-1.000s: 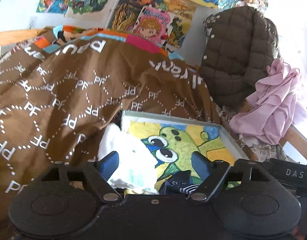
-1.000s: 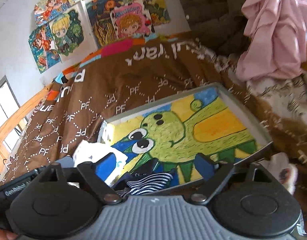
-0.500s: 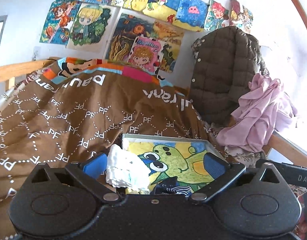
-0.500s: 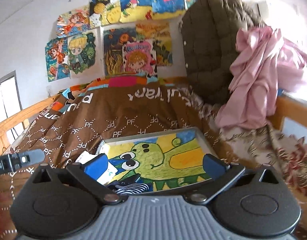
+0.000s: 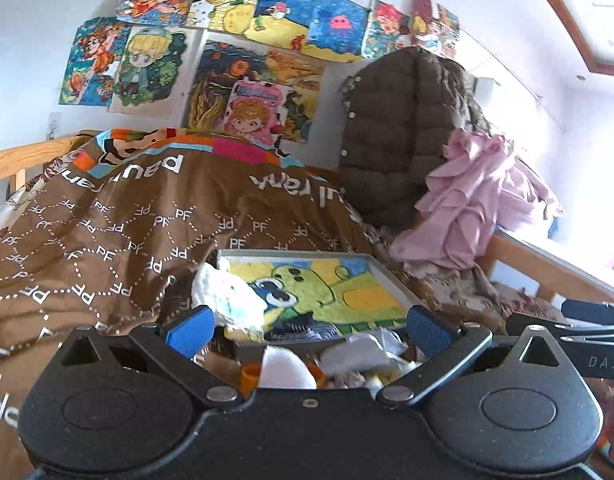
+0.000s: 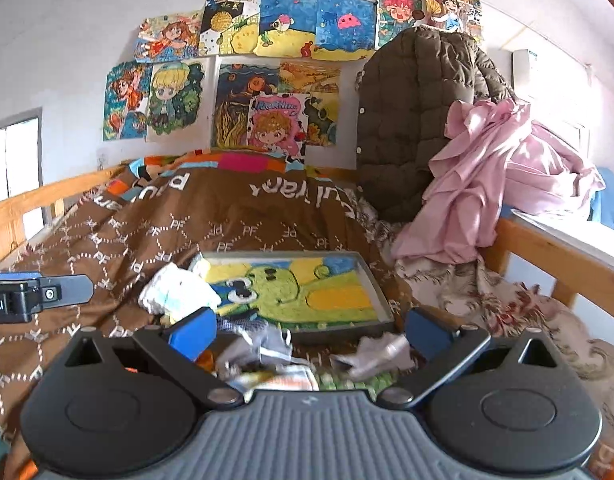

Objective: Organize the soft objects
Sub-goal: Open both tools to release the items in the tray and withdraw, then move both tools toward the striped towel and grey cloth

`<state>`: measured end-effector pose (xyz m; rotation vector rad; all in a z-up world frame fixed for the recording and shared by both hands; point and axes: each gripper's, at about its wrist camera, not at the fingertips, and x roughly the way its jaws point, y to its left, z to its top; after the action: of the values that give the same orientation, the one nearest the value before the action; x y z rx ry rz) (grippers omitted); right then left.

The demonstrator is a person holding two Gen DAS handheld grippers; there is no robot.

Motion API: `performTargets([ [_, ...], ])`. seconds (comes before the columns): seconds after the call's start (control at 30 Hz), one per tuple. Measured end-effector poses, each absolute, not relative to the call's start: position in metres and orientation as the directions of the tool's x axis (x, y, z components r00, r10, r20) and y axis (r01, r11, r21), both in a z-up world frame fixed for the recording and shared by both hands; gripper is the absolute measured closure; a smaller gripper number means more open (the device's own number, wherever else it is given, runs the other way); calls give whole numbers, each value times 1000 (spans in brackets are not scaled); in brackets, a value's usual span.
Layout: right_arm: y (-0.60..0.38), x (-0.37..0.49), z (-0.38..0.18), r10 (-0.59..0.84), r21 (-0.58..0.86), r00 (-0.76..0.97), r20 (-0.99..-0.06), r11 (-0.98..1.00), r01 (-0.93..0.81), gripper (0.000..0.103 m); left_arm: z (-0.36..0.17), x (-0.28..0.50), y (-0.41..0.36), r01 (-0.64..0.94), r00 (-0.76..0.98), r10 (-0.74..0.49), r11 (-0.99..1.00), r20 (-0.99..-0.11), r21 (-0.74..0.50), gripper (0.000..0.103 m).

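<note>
The white folded cloth (image 5: 227, 300) lies draped over the near left corner of the painted tray (image 5: 391, 280), just ahead of the left claw's (image 5: 307, 326) left finger, with a striped sock (image 5: 303, 330) on the tray between the fingers. Half off the rim, the cloth could slide onto the brown blanket (image 5: 107, 240) if nudged. Loose small items crowd below both claws and might snag. Both the left claw and the right claw (image 6: 309, 330) gape wide and hold nothing.

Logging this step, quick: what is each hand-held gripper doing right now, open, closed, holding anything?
Left hand-held gripper: open, holding nothing.
Right hand-held gripper: open, holding nothing.
</note>
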<state>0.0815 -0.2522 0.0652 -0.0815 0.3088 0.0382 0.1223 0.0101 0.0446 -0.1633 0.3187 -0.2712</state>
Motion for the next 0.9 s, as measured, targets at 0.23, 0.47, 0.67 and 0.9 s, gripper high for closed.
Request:
performTargets([
  [0.23,-258,43,53,22,-75,947,-322,996,-49,0,31,81,7,237,904,-287,953,-316,-188,1],
  [0.47,-259,21,47,31,-68,937,-349,996,-59,0,26,57,10,219,898,-275,957,-344,-191,1],
  [0.67,-255,12,40,32,-80,919,-392,994,-69,0,22,46,9,208,888,-267,960,-375,-190,1],
  [0.9,-250,7,34,34,-99,908,-418,992,-83,0,19,40,8,195,890,-245,967,-384,-164,1],
])
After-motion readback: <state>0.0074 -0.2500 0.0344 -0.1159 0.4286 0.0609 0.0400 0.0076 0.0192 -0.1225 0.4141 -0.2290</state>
